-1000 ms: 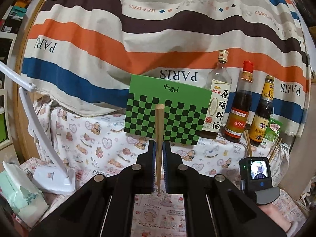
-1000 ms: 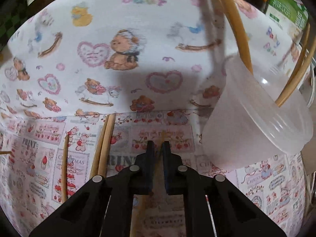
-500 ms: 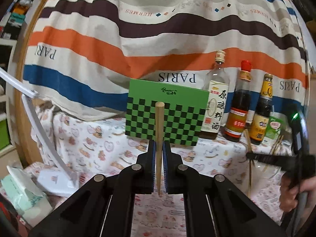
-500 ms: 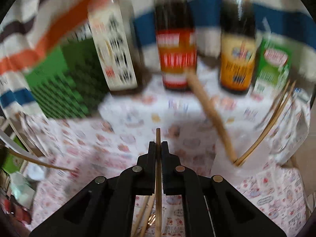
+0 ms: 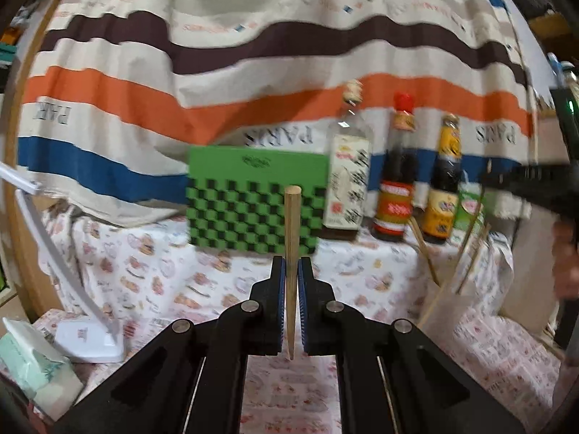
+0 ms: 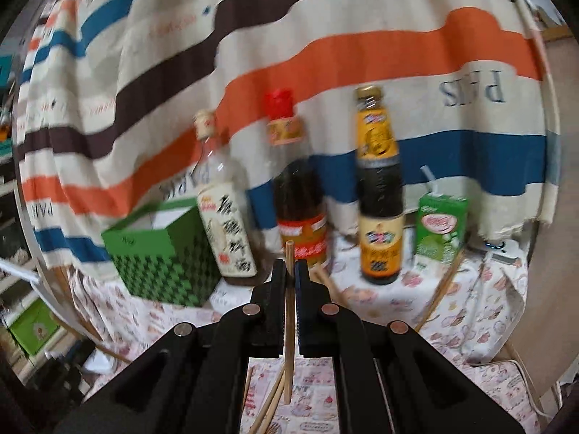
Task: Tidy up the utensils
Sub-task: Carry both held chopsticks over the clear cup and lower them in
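In the left wrist view my left gripper [image 5: 289,266] is shut on a thick wooden chopstick [image 5: 291,224] that stands upright between the pads, in front of the green checkered box [image 5: 253,202]. In the right wrist view my right gripper [image 6: 289,266] is shut on a thinner chopstick [image 6: 288,311], held upright above the patterned cloth. Two loose chopsticks [image 6: 271,405] lie on the cloth below it. A clear plastic cup [image 5: 452,300] at the right holds several leaning chopsticks [image 5: 470,253]. The right gripper's black body [image 5: 528,181] shows above that cup.
Three sauce bottles [image 6: 380,199] and a green drink carton [image 6: 439,231] stand along the striped backdrop, beside the green checkered box [image 6: 159,253]. A white desk lamp [image 5: 87,336] and a tissue pack [image 5: 32,372] sit at the left. A person's hand [image 5: 566,264] is at the right edge.
My right gripper has lifted off the cloth with a chopstick and tipped up from facing the table to facing the bottles. My left gripper drifted slightly, still holding its chopstick.
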`<state>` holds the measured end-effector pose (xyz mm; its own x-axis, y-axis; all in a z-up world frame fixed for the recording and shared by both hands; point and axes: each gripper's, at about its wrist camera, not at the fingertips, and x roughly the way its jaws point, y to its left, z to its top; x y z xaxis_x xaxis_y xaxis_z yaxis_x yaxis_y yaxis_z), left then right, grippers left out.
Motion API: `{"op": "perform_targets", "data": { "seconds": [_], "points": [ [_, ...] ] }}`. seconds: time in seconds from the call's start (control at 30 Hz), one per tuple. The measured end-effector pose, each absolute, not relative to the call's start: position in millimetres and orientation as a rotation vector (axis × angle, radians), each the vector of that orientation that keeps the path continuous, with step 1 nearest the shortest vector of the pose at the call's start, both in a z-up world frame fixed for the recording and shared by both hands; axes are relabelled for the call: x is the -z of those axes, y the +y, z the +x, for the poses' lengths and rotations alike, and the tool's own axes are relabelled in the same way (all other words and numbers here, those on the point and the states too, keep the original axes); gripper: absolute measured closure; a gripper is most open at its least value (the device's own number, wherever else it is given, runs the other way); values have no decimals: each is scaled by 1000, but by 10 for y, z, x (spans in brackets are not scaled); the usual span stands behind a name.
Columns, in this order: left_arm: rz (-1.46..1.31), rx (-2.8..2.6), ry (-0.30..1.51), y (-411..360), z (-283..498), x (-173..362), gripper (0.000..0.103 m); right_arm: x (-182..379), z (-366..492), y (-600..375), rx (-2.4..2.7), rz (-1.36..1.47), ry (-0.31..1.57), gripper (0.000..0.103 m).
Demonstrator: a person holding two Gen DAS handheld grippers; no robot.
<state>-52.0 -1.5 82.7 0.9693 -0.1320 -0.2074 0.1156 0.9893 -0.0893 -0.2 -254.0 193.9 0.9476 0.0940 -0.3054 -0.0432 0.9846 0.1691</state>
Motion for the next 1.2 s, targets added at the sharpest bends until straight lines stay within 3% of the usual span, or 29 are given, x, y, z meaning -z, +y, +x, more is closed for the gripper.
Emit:
{"op": "perform_targets", "data": {
  "seconds": [0.2,0.7,1.2],
  "points": [
    [-79,192,235,-159,-534,-959,97,-2087,-116,-3067,-45,256,245,97],
    [-104,409,299,-1266,7,-1920,97,-1879,-38,-3981,87,482,151,97],
    [-47,488,456,-2086,760,-1830,97,-1483,372,-4236,53,545,291,97]
  ]
}}
